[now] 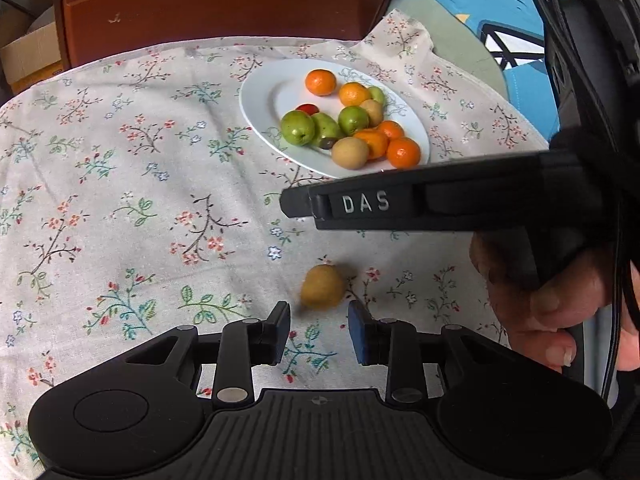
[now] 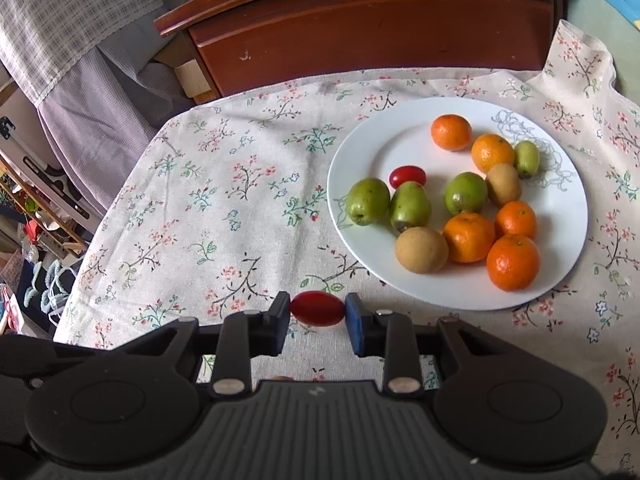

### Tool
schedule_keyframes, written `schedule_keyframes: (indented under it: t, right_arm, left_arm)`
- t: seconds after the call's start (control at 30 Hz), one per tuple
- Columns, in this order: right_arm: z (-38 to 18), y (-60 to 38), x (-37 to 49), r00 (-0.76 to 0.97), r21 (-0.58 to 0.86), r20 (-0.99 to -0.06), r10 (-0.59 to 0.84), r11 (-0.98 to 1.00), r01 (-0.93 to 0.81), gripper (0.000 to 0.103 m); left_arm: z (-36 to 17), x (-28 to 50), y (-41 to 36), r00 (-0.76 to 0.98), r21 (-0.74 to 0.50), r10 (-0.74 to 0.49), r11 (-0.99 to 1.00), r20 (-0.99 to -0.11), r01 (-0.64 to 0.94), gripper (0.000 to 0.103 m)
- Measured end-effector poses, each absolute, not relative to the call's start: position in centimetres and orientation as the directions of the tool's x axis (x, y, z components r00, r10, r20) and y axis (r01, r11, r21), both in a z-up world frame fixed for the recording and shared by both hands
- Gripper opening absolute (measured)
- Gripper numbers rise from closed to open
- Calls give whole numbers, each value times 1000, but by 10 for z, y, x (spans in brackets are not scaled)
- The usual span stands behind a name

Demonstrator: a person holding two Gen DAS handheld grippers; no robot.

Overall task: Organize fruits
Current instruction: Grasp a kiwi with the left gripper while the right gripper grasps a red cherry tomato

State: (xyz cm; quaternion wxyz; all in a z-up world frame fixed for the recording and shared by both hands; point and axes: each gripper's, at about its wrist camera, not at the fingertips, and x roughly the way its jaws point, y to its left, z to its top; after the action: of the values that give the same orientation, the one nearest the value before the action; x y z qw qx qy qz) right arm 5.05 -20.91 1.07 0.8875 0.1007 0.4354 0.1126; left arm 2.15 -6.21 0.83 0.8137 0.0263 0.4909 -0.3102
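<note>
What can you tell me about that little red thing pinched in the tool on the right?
It is a small oval red tomato, smooth and glossy, deep red. It lies sideways between the right gripper fingers, one pad pressing each end, held above the floral tablecloth, just short of the white plate. It looks whole.

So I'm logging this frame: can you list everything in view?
plate: 1, white, on cloth
tangerines: 5, orange, on plate
green fruits: 4, on plate
brown fruits: 2 on plate, 1 loose on cloth before left gripper
tomatoes: 1 red on plate, 1 in right gripper
cloth: floral, covers table
cabinet: brown, behind
left gripper: open
right gripper: shut on tomato
</note>
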Motion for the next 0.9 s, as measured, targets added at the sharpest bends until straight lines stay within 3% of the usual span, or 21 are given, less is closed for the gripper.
schedule_keyframes:
  t: [0.5,0.9]
  right_arm:
    - [30,-232,47,620,319,-735,274,947,-39,30]
    - [48,-297,41,639,248,-752,161,967,48,30]
  left_arm:
    - [-2,25,-80,394,-192,-456,812,-798,552,31]
    - [-1,28,-77,431,-181,-468,811,-772,557,25]
